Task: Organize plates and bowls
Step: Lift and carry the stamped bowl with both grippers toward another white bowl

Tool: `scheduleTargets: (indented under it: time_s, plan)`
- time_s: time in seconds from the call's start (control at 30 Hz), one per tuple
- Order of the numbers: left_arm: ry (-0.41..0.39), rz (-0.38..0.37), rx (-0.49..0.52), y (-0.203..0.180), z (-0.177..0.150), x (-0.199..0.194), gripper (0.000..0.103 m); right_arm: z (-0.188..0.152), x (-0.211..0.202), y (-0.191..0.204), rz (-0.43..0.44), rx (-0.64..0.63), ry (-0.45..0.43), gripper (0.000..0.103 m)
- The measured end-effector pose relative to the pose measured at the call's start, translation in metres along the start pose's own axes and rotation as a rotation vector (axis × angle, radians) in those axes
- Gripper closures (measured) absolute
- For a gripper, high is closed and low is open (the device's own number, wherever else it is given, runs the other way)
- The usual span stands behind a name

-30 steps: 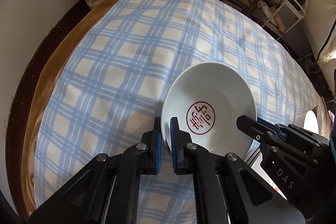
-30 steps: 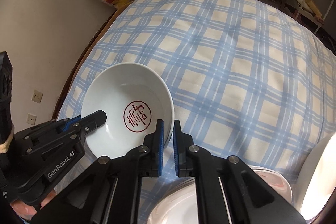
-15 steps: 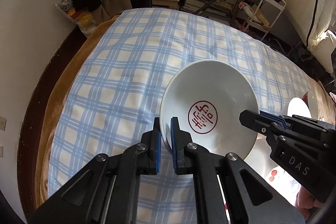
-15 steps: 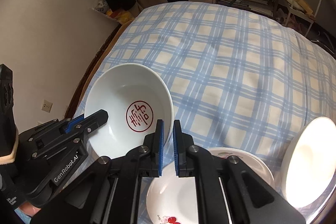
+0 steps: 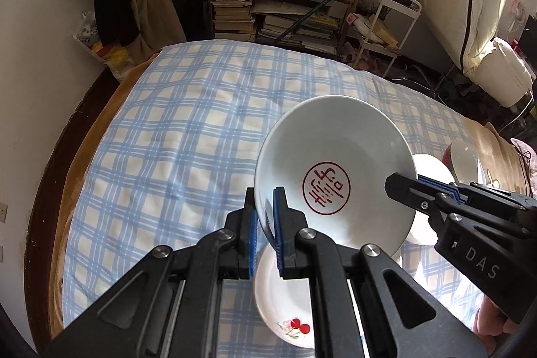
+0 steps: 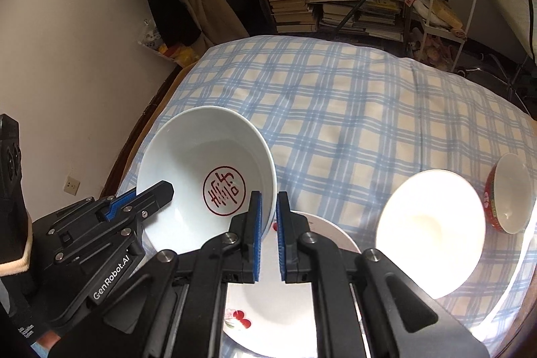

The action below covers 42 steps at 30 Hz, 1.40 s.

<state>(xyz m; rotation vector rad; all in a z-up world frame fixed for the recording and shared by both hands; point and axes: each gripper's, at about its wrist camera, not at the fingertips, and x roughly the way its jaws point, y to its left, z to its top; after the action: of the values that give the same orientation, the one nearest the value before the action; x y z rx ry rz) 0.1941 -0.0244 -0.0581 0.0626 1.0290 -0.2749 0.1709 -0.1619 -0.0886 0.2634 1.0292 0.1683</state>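
Both claws (image 5: 265, 220) pinching round glossy bowl (image 5: 335, 170) rim

Checked cloth (image 5: 188, 136), bookshelf (image 5: 285, 9) behind.

White bowl (image 5: 335, 170) with red seal, tilted, lifted above cherry-printed plate (image 5: 285, 307)

You are working over a bed (image 5: 188, 136) that is wearing a blue-and-cream checked sheet (image 6: 352, 109). Lying directly on it near the closest edge: a white plate with cherry print (image 6: 241, 321), a plain white plate (image 6: 433, 234) just beside it, and a red-sided bowl (image 6: 506, 193) sitting toward the right edge.
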Motion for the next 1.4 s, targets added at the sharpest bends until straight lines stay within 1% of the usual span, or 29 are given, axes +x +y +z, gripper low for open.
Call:
scheduleTargets:
  time_s: [0.13, 0.23, 0.37, 0.5, 0.57, 0.8, 0.9, 1.0, 1.07, 1.2, 1.4]
  plan:
    - [-0.027, -0.006, 0.037, -0.028, 0.004, -0.011, 0.094, -0.003, -0.02, -0.019, -0.032, 0.009, -0.016, 0.094]
    - [-0.031, -0.014, 0.072, -0.05, 0.008, -0.015, 0.094, -0.006, -0.038, -0.032, -0.066, 0.015, -0.034, 0.094]
    - [-0.026, -0.048, 0.091, -0.073, 0.011, -0.015, 0.094, -0.009, -0.058, -0.05, -0.09, 0.039, -0.065, 0.093]
    - [-0.029, -0.074, 0.12, -0.095, 0.01, -0.013, 0.094, -0.015, -0.069, -0.071, -0.107, 0.072, -0.091, 0.093]
    - [-0.034, -0.084, 0.143, -0.105, 0.008, -0.011, 0.094, -0.017, -0.07, -0.081, -0.108, 0.089, -0.084, 0.093]
    - [-0.017, -0.108, 0.159, -0.134, 0.006, -0.001, 0.094, -0.028, -0.074, -0.115, -0.102, 0.154, -0.096, 0.093]
    - [-0.014, -0.103, 0.168, -0.145, 0.002, 0.007, 0.094, -0.034, -0.071, -0.131, -0.089, 0.192, -0.1, 0.093]
    - [-0.014, -0.092, 0.163, -0.152, -0.006, 0.016, 0.094, -0.039, -0.062, -0.145, -0.075, 0.244, -0.084, 0.093]
    - [-0.012, -0.084, 0.175, -0.156, -0.013, 0.023, 0.094, -0.045, -0.057, -0.149, -0.08, 0.244, -0.076, 0.093]
    - [0.025, -0.103, 0.167, -0.158, -0.017, 0.041, 0.094, -0.053, -0.045, -0.158, -0.075, 0.257, -0.053, 0.093]
    - [0.043, -0.115, 0.166, -0.162, -0.023, 0.057, 0.092, -0.054, -0.04, -0.164, -0.102, 0.259, -0.062, 0.093]
